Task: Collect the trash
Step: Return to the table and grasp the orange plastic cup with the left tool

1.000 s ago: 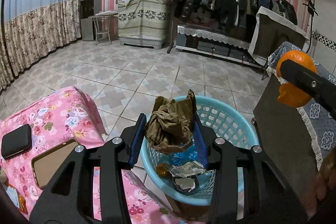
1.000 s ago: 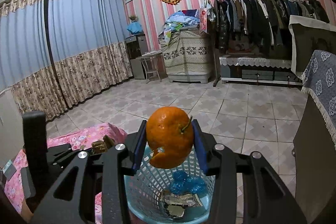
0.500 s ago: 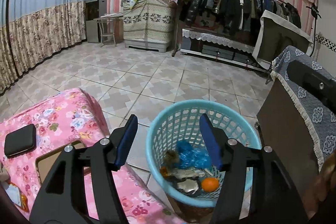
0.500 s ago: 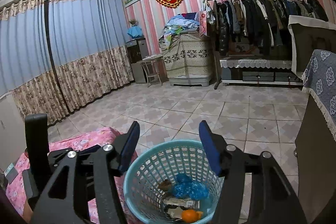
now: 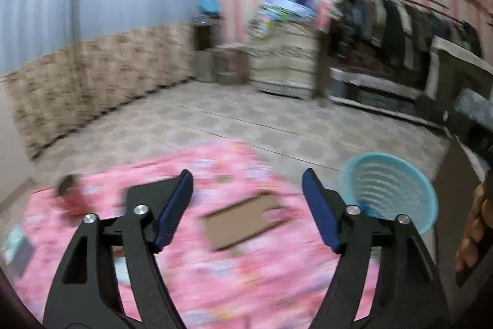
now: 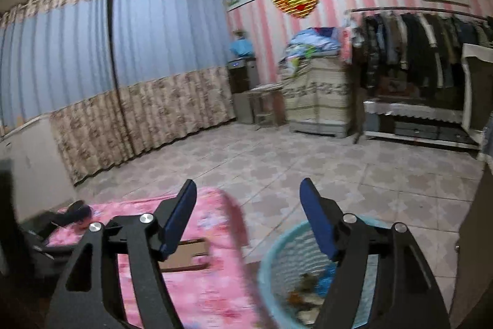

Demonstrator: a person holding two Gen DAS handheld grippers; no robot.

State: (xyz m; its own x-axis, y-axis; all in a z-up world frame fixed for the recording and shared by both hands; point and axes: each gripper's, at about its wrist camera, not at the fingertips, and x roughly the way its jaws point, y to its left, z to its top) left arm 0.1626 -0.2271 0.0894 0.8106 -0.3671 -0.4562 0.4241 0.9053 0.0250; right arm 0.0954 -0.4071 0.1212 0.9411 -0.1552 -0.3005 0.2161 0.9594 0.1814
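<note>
Left claw (image 5: pixel 248 190) gapes over blurred pink cloth (image 5: pixel 215 282); basket (image 6: pixel 277 267) contents unclear.

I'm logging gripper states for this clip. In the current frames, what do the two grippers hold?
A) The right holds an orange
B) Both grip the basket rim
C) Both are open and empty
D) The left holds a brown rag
C: the left gripper and right gripper each show blue pads spread wide with nothing between them; the blue basket sits below the right gripper, untouched.
</note>
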